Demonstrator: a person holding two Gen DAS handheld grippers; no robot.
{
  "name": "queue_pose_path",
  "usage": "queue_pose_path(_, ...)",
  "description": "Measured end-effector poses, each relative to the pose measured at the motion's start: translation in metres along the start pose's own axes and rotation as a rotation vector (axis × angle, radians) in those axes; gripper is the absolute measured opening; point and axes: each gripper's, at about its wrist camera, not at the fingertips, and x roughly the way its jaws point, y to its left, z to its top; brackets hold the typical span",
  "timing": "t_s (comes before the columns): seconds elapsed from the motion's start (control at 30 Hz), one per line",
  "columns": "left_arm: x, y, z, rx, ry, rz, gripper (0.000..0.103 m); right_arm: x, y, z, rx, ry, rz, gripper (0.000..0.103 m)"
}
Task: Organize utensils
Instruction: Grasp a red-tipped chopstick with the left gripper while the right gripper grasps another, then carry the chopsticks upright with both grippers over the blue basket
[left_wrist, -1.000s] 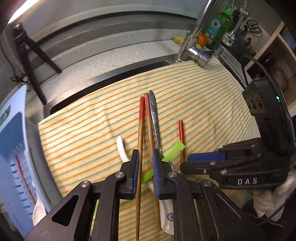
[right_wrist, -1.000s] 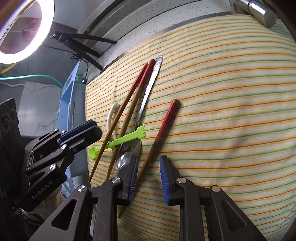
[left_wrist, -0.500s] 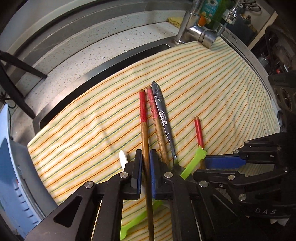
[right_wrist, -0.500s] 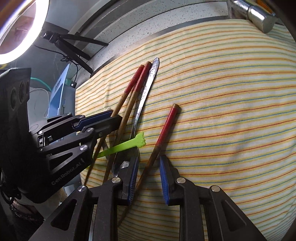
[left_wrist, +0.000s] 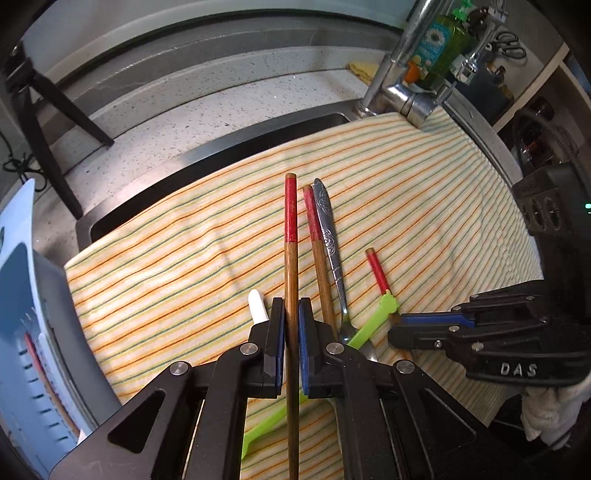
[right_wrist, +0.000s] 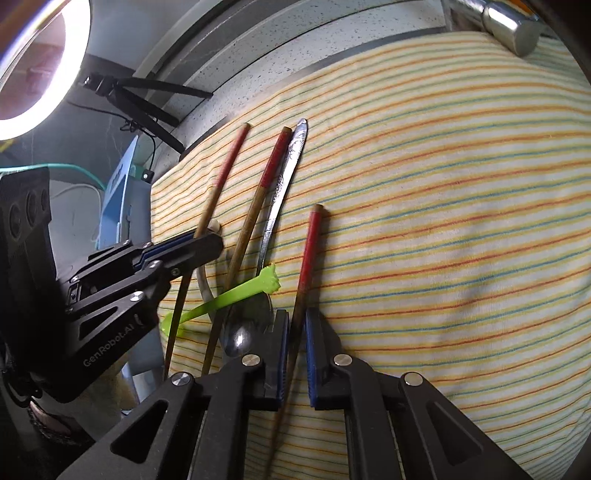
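Spoon (right_wrist: 258, 295) and green pick (right_wrist: 236, 293) crowd chopsticks (left_wrist: 291, 295) – each hand-held gripper (left_wrist: 291, 332) clenched on one.

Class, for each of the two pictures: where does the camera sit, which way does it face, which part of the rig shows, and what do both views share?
Left wrist: on the left gripper, facing steeply down; its jaws clamp one chopstick; right gripper alongside.
Right wrist: on the right gripper, facing down; its jaws clamp another chopstick; left gripper at left.
Shared: striped cloth, metal spoon, green pick.
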Motion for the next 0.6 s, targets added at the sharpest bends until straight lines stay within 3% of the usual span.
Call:
queue_pose_path(0.37,-0.030,0.004,-0.013,-0.062,-0.073,-0.033,0.006,-0.034,-0.012,-0.002,0.033,-0.045,0.077,0.006)
queue_pose_path(0.6,-0.059,0.014,-0.027,-0.107,-0.135,-0.021,0.006,-0.071,0.015,0.007,-0.043,-0.122,0.116,0.006)
